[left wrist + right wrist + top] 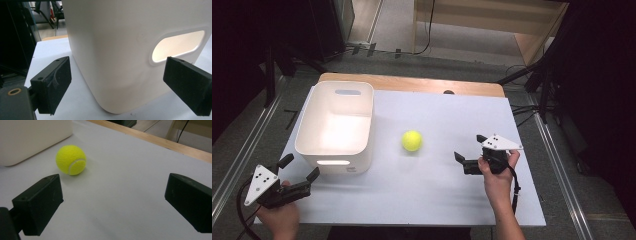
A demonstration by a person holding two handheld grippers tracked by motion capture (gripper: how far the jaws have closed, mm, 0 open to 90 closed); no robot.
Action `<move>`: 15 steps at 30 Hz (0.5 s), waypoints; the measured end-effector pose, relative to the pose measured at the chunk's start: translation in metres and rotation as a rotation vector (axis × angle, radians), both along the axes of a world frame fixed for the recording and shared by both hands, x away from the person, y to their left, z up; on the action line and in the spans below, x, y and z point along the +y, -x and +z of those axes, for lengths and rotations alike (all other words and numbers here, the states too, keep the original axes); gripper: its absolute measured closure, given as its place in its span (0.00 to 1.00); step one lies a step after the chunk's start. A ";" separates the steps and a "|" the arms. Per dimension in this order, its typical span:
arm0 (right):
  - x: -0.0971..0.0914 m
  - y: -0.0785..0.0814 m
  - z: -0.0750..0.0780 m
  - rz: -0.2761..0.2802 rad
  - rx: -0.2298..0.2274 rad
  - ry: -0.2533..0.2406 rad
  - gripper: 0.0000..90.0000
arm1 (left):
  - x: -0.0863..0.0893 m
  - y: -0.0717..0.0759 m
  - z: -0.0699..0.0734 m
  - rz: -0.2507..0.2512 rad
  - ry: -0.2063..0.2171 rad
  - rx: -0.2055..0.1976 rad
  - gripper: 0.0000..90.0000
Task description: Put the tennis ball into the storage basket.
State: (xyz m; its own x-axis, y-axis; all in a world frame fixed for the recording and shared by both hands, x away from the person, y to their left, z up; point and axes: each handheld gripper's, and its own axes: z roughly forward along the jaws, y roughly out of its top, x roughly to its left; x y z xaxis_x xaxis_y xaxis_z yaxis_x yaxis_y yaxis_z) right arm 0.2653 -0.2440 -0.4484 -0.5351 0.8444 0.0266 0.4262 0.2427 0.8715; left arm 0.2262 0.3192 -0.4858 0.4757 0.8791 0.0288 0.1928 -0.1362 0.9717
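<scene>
Fingers of the right gripper (468,150) gape near the tennis ball (412,140); the left gripper (301,167) gapes beside the white bin (362,150).

One yellow tennis ball (412,140) and one white bin (335,125) sit on the tabletop (437,195). Two grippers: the left gripper (302,167) and the right gripper (469,147).
</scene>
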 end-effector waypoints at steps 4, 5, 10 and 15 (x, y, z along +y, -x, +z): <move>0.006 -0.004 -0.001 0.016 0.005 0.003 0.00 | 0.000 0.000 0.000 0.000 0.000 0.000 0.09; 0.007 -0.004 -0.001 0.018 0.006 0.004 0.00 | 0.000 0.000 0.000 0.001 0.001 0.000 0.09; 0.011 -0.008 -0.002 0.032 0.009 0.015 0.00 | 0.000 0.000 0.000 -0.001 0.001 0.000 0.09; 0.018 -0.014 0.000 0.052 0.026 0.030 0.00 | 0.000 0.000 0.000 0.002 0.004 0.003 0.09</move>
